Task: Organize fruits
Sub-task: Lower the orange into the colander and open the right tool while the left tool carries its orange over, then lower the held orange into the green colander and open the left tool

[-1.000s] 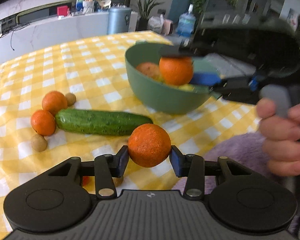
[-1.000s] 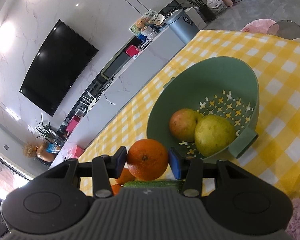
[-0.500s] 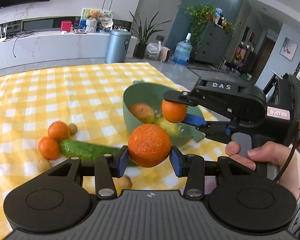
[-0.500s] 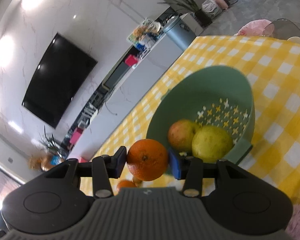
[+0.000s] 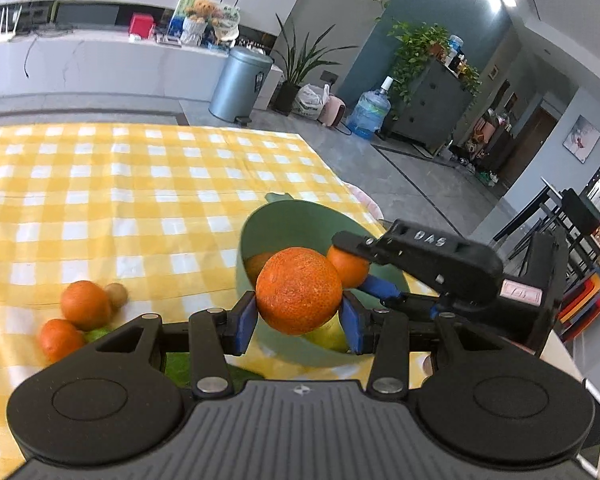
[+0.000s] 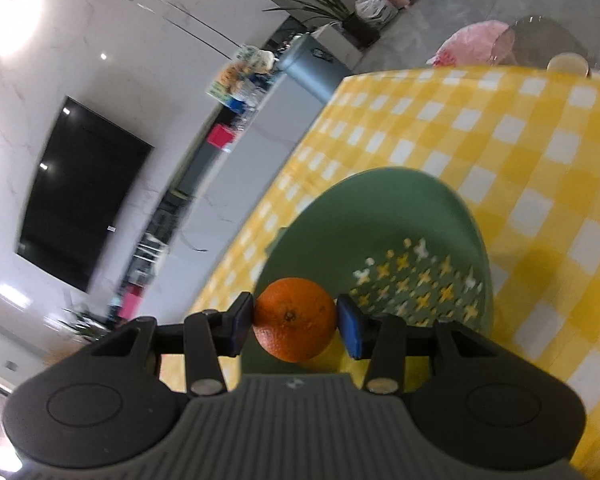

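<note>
The left gripper (image 5: pixel 299 318) is clamped on an orange (image 5: pixel 299 290), its blue fingers (image 5: pixel 245 322) pressed to both sides, and holds it in the air in front of the green bowl (image 5: pixel 284 220). The right gripper (image 6: pixel 295 325) likewise grips a smaller orange (image 6: pixel 295 319) between its fingers (image 6: pixel 349 330), over the bowl's near rim; seen from the left wrist, its black body bears the raised letters "DAS", and a small pink label behind them is too blurred to read. The bowl's perforated floor shows star-shaped holes. Two more oranges (image 5: pixel 85 305) and a small brown fruit (image 5: pixel 116 294) lie on the yellow checked bench (image 5: pixel 100 208), left of the bowl, beside a green vegetable (image 5: pixel 178 368) partly hidden by the gripper.
</note>
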Demonstrator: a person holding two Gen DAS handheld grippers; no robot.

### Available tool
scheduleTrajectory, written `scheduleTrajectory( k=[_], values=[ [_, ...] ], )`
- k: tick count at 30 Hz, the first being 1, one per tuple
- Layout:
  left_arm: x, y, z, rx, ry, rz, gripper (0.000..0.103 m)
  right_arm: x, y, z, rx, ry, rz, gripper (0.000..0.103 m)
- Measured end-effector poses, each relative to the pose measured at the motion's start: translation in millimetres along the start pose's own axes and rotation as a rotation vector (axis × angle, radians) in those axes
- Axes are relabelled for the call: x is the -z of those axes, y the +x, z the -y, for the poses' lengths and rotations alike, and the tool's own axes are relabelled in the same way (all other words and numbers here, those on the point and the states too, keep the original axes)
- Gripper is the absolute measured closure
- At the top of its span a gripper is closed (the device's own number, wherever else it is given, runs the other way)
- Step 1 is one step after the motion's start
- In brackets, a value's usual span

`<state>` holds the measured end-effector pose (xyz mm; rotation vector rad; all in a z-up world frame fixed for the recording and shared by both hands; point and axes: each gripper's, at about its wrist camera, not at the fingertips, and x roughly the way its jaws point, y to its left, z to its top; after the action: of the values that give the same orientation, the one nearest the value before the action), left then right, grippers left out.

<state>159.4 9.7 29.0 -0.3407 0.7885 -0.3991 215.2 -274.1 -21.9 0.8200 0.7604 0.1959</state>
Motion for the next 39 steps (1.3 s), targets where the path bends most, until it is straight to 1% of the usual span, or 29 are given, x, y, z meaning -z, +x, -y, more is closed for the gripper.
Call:
scheduleTrajectory(
  k=[3, 4, 8, 11, 14, 17, 18, 19, 20, 22, 24, 26, 29, 31, 33, 35, 38, 39],
  values=[
    [-4, 12, 5, 0.014, 0.007, -0.015, 0.053, -2, 3, -6, 0.091, -0.077, 0.036, 0.06],
    [-5, 16, 7, 0.017, 0.01, -0.023, 0.053, -3, 5, -7, 0.106, -0.103, 0.043, 0.06],
    [-6, 31, 12, 0.015, 0.01, -0.05, 0.053, -8, 16, -6, 0.146, -0.134, 0.043, 0.06],
    [-6, 36, 13, 0.01, 0.008, -0.057, 0.053, -9, 16, -7, 0.167, -0.167, 0.053, 0.059],
    [-5, 38, 13, 0.011, 0.009, -0.061, 0.053, -12, 15, -2, 0.145, -0.142, 0.071, 0.058],
    [-3, 39, 16, 0.018, 0.016, -0.062, 0.053, -17, 13, 5, 0.064, -0.079, 0.076, 0.057],
    [-3, 40, 17, 0.024, 0.015, -0.063, 0.053, -17, 11, 6, 0.045, -0.067, 0.079, 0.048],
    [-3, 40, 17, 0.031, 0.011, -0.064, 0.053, -18, 9, 7, 0.031, -0.057, 0.087, 0.044],
    [-3, 41, 18, 0.038, 0.007, -0.066, 0.053, -18, 6, 7, 0.023, -0.057, 0.099, 0.044],
    [-3, 45, 21, 0.055, 0.008, -0.072, 0.053, -19, -5, 7, 0.021, -0.062, 0.141, 0.044],
    [-2, 51, 26, 0.085, 0.011, -0.086, 0.053, -21, -20, 11, 0.015, -0.048, 0.214, 0.044],
    [-2, 59, 32, 0.119, 0.009, -0.104, 0.053, -24, -39, 18, -0.019, -0.007, 0.293, 0.044],
    [-2, 74, 43, 0.161, -0.002, -0.125, 0.053, -27, -57, 30, -0.096, 0.06, 0.374, 0.044],
    [-2, 86, 49, 0.159, 0.009, -0.135, 0.053, -29, -64, 37, -0.119, 0.088, 0.405, 0.044],
    [0, 96, 54, 0.148, 0.023, -0.146, 0.053, -31, -66, 41, -0.114, 0.098, 0.408, 0.044],
    [1, 104, 57, 0.132, 0.035, -0.16, 0.053, -32, -63, 43, -0.108, 0.102, 0.394, 0.044],
    [4, 110, 62, 0.075, 0.058, -0.168, 0.053, -34, -58, 44, -0.103, 0.102, 0.371, 0.044],
    [5, 111, 62, 0.066, 0.065, -0.164, 0.053, -34, -57, 44, -0.103, 0.098, 0.368, 0.044]
  ],
)
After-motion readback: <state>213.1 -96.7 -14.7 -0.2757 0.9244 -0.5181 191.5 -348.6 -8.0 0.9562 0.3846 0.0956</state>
